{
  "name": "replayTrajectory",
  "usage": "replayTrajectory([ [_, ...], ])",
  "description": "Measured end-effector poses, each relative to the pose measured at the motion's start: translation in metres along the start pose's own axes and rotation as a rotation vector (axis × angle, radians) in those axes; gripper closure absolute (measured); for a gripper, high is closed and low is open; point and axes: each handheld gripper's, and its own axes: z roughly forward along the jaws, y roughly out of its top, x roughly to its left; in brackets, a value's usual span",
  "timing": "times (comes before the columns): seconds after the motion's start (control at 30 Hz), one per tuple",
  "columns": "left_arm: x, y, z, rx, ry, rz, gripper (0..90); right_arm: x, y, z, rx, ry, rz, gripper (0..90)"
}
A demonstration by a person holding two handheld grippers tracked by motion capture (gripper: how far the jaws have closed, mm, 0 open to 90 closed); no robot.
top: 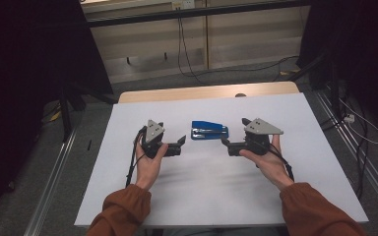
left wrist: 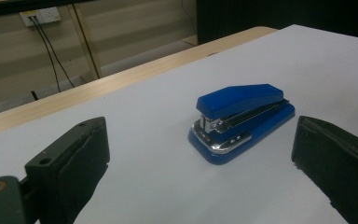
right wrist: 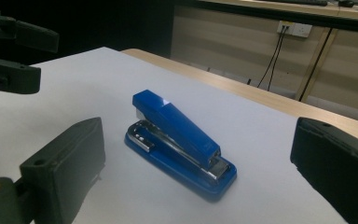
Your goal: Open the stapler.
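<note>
Stapler [top: 209, 132], blue with a bright metal magazine, lies flat on the white sheet that covers the table [top: 216, 196], roughly at the middle of the sheet and between the two tools, with nothing else near it. The left tool [top: 181, 141] and the right tool [top: 225, 143] each sit just beside one end of it, pointing inward, and neither touches it. Both have their jaws standing well apart; in the left gripper view the stapler [left wrist: 240, 120] lies ahead between the two black jaws, and in the right gripper view the stapler [right wrist: 179, 142] does the same, so both are lined up for an approach. The step in hand looks like a first grasp, and one tool would probably do it more cleanly than two arriving together. A good grip likely takes the body across its narrow width, one jaw on each long side, low enough to catch the base and the top arm together so the hinge does not spring open. Because the sheet looks smooth, a jaw that meets one side first could push the stapler away, so the closing should be centred and slow.
</note>
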Motion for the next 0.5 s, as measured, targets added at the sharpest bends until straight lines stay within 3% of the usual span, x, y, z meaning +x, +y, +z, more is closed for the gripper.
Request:
replayTrajectory([
  [0.3,-0.001,0.007,0.012,-0.01,-0.004,-0.011,3.6,-0.001,0.001,0.017,-0.005,-0.007,0.004,3.9],
  [0.5,0.001,0.011,0.025,-0.014,0.001,-0.034,3.3,-0.004,0.005,0.035,0.016,0.021,0.015,9.2],
])
